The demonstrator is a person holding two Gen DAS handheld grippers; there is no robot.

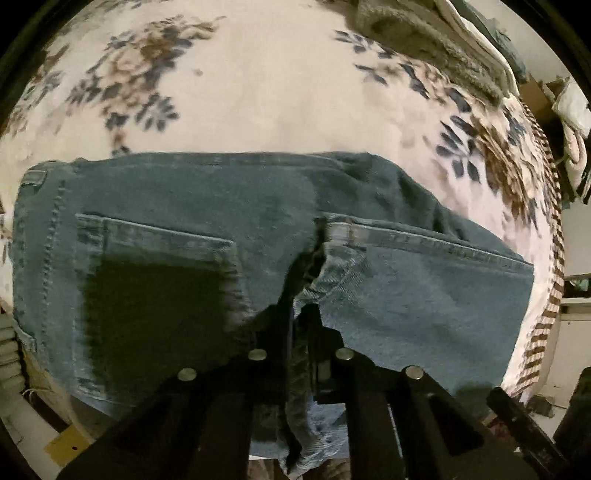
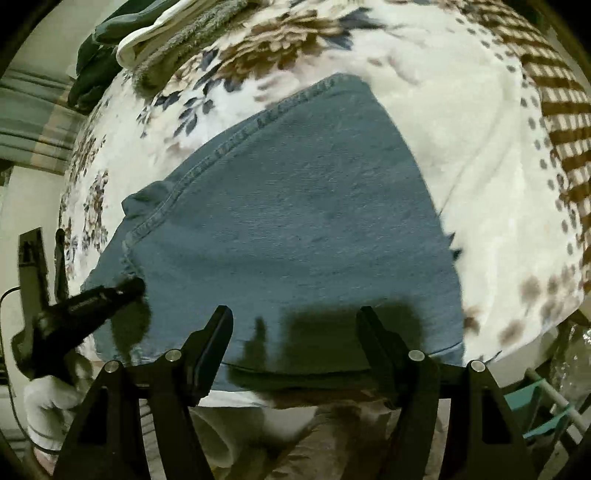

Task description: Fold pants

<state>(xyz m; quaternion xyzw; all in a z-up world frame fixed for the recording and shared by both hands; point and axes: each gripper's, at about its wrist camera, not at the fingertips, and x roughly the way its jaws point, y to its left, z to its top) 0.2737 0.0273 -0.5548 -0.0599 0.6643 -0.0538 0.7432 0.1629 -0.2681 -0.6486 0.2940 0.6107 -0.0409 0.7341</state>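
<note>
Blue denim pants (image 1: 258, 206) lie folded on a floral blanket (image 1: 258, 92), back pocket up. My left gripper (image 1: 301, 310) is shut on a fold of the denim near its front edge; the cloth bunches up between the fingers. In the right wrist view the pants (image 2: 295, 221) spread flat across the blanket (image 2: 461, 129). My right gripper (image 2: 295, 325) is open and empty, its fingers just above the near hem. The left gripper (image 2: 125, 290) shows at the left edge of that view, touching the denim's left side.
A pile of folded cloth and towels (image 1: 443, 33) lies at the blanket's far right, also in the right wrist view (image 2: 166, 37). The blanket's brown checked border (image 2: 565, 110) marks the bed edge. A teal rack (image 2: 543, 410) stands below right.
</note>
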